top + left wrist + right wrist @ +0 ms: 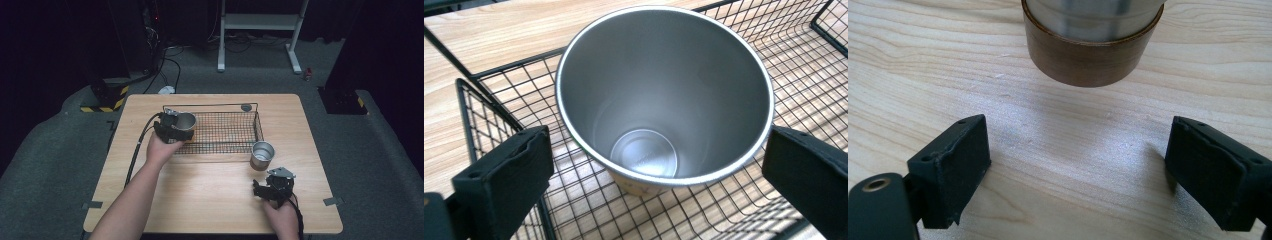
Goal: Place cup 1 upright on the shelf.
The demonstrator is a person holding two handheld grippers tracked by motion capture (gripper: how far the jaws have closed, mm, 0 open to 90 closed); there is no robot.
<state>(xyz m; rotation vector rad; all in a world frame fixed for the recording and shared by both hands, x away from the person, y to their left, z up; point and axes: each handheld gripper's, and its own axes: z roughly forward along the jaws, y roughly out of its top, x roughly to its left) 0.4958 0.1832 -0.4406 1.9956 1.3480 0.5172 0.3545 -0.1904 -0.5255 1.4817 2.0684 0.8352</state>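
A steel cup (186, 121) stands in the left end of a black wire basket (225, 132). My left gripper (175, 127) is open around it. In the left gripper view the cup (664, 90) shows its empty inside, the jaws of the left gripper (658, 142) flank it, and basket mesh (774, 50) shows in a gap at the left jaw. A second steel cup (262, 155) with a brown band at its base (1093, 55) stands on the table just right of the basket's near corner. My right gripper (270, 186) is open just short of it, with bare wood between the jaws of the right gripper (1075, 150).
The wooden table (210, 185) has open room in front of the basket. A small grey round piece (246, 107) sits on the basket's far rim. Beyond the table stand a white frame (260, 22) and cables on the dark floor.
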